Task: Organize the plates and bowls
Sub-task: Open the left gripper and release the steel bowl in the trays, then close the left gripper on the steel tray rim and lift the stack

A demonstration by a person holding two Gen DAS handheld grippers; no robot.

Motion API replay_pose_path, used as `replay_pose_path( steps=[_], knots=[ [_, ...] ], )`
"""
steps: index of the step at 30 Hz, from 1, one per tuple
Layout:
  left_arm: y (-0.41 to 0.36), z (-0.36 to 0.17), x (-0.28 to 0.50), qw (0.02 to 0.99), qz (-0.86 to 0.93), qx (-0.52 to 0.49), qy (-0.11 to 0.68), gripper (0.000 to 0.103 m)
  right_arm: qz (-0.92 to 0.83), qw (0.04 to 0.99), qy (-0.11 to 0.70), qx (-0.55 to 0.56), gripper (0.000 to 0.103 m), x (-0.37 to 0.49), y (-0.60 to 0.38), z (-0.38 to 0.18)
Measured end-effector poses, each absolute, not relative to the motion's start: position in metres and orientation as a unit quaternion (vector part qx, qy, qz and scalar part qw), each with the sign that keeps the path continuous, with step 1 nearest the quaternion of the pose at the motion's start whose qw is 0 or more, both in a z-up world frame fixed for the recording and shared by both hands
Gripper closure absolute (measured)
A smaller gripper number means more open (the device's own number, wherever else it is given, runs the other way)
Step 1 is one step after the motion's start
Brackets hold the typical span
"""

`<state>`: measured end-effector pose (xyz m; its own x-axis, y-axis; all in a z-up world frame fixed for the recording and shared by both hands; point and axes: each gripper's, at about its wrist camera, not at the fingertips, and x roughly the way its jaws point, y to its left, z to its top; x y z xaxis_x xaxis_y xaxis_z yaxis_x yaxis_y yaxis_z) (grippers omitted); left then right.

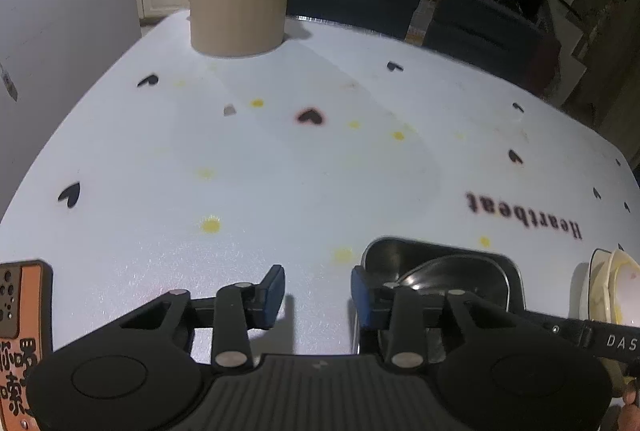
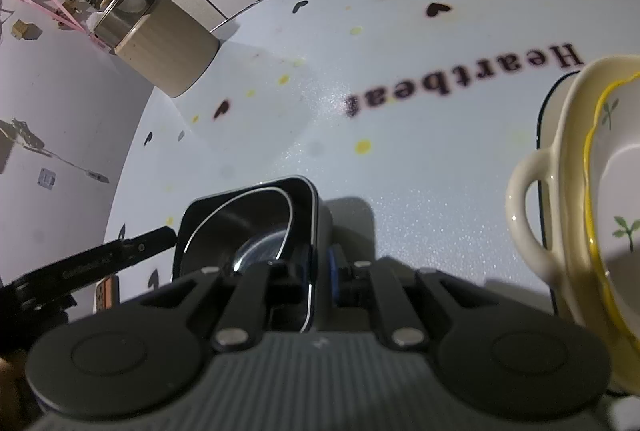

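Your left gripper (image 1: 318,295) hangs open over bare table (image 1: 280,171), its right pad just beside the steel tray (image 1: 384,255). Your right gripper (image 2: 318,271) is clamped on that tray's wall near the table's near edge, a steel dish (image 2: 240,227) nested inside. The cream bowls (image 2: 580,167) at right already sit stacked; tray likely remains. The tablecloth reads "Heartbeat" (image 2: 464,79).

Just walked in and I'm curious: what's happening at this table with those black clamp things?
A person is tidying dishes with two hand-held grippers. The right gripper is clamped on the wall of a square metal dish. The left gripper sits open beside that dish. Cream bowls are stacked nearby on the white table.
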<state>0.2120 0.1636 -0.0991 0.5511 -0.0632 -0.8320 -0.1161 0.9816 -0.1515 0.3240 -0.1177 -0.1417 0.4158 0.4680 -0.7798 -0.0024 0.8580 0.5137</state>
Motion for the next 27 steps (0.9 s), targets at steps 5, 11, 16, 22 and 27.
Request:
replay_pose_path(
  steps=[5, 11, 16, 22, 27],
  knots=[
    [0.165, -0.099, 0.208, 0.874, 0.003, -0.097, 0.477, 0.071, 0.145, 0.811, 0.521, 0.225, 0.091, 0.324, -0.119, -0.141],
    [0.168, -0.094, 0.206, 0.873, -0.007, -0.116, 0.474, 0.071, 0.144, 0.81, 0.521, 0.227, 0.09, 0.324, -0.119, -0.142],
    [0.165, -0.093, 0.204, 0.871, -0.025, -0.117, 0.476, 0.071, 0.144, 0.81, 0.521, 0.227, 0.09, 0.324, -0.119, -0.142],
    [0.165, -0.1, 0.205, 0.863, -0.02, -0.109, 0.492, 0.069, 0.144, 0.81, 0.521, 0.228, 0.09, 0.325, -0.12, -0.142],
    [0.168, -0.103, 0.205, 0.862, -0.02, -0.116, 0.494, 0.066, 0.144, 0.81, 0.521, 0.228, 0.09, 0.324, -0.12, -0.142]
  ],
)
